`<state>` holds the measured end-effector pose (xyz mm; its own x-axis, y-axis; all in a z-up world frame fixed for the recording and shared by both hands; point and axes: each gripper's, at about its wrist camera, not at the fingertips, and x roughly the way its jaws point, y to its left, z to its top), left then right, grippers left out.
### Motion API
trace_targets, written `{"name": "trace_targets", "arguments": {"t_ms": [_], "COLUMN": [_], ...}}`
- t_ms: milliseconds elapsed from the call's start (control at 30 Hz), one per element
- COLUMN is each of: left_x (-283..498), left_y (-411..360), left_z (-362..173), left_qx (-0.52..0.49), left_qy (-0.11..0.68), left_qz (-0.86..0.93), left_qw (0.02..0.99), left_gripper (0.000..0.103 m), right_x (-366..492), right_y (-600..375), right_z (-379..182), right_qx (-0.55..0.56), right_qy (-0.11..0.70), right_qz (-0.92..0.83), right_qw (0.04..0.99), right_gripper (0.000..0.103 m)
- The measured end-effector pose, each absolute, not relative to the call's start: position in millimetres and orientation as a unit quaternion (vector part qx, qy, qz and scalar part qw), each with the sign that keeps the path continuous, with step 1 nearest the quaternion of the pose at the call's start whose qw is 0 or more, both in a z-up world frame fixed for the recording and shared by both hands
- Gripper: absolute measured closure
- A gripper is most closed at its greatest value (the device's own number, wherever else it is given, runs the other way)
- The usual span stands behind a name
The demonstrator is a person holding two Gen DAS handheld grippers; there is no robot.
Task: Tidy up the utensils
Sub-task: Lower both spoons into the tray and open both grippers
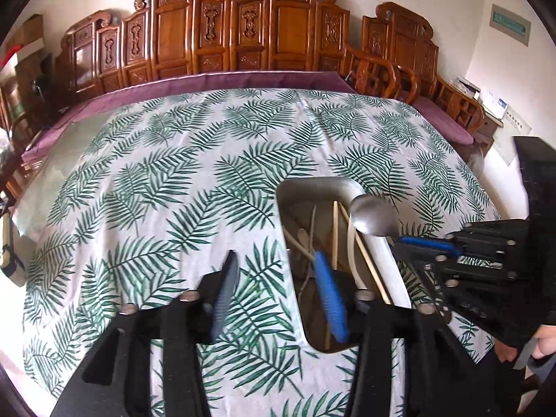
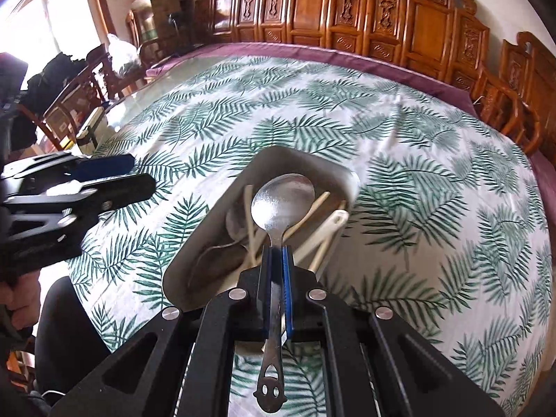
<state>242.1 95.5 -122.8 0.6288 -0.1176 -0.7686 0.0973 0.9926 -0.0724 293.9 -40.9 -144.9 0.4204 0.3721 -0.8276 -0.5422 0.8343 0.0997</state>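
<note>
A metal tray (image 1: pixel 312 187) (image 2: pixel 278 154) lies on the leaf-print tablecloth (image 1: pixel 156 173). In it are wooden chopsticks (image 1: pixel 335 229) (image 2: pixel 312 208), a white spoon (image 2: pixel 330 229) and a metal spoon (image 2: pixel 236 226). My right gripper (image 2: pixel 276 255) is shut on the handle of a steel spoon (image 2: pixel 283 194), whose bowl hovers over the tray. In the left wrist view that gripper (image 1: pixel 427 243) reaches in from the right with the steel spoon (image 1: pixel 371 215). My left gripper (image 1: pixel 278 288) is open with nothing between its fingers. Its blue pad (image 1: pixel 328 299) is above the tray's near end.
A carved wooden bench (image 1: pixel 243 34) with a purple cushion (image 1: pixel 208 80) runs along the far side of the table. Wooden chairs (image 2: pixel 80 93) and bags stand off the table's left end. A person's hand (image 2: pixel 21 299) holds the left gripper (image 2: pixel 104 180).
</note>
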Motion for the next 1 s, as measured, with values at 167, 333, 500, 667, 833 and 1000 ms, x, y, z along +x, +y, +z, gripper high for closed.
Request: {"name": "trace_targets", "arguments": {"t_ms": [167, 333, 500, 667, 833, 1000], "left_x": [235, 232, 227, 225, 223, 222], "left_y": [111, 128, 138, 141, 139, 133], "left_z": [-119, -122, -124, -124, -123, -121], "left_qx": [-0.015, -0.025, -0.032, -0.028, -0.024, -0.021], "left_qy": [0.418, 0.419, 0.418, 0.418, 0.417, 0.418], "left_qz": [-0.051, -0.037, -0.029, -0.022, -0.02, -0.019], "left_qw": [0.907, 0.907, 0.907, 0.908, 0.908, 0.908], "left_gripper": [0.032, 0.027, 0.022, 0.021, 0.02, 0.016], "right_x": [308, 326, 340, 347, 344, 333], "right_y": [-21, -9, -3, -3, -7, -17], "right_z": [-162, -174, -180, -183, -179, -169], "right_qx": [-0.092, -0.085, -0.072, -0.062, -0.064, -0.067], "right_qy": [0.483, 0.499, 0.509, 0.516, 0.507, 0.494], "right_qz": [0.275, 0.269, 0.26, 0.249, 0.25, 0.253], "right_qw": [0.826, 0.819, 0.818, 0.817, 0.822, 0.829], "right_gripper": [0.096, 0.096, 0.096, 0.095, 0.09, 0.09]}}
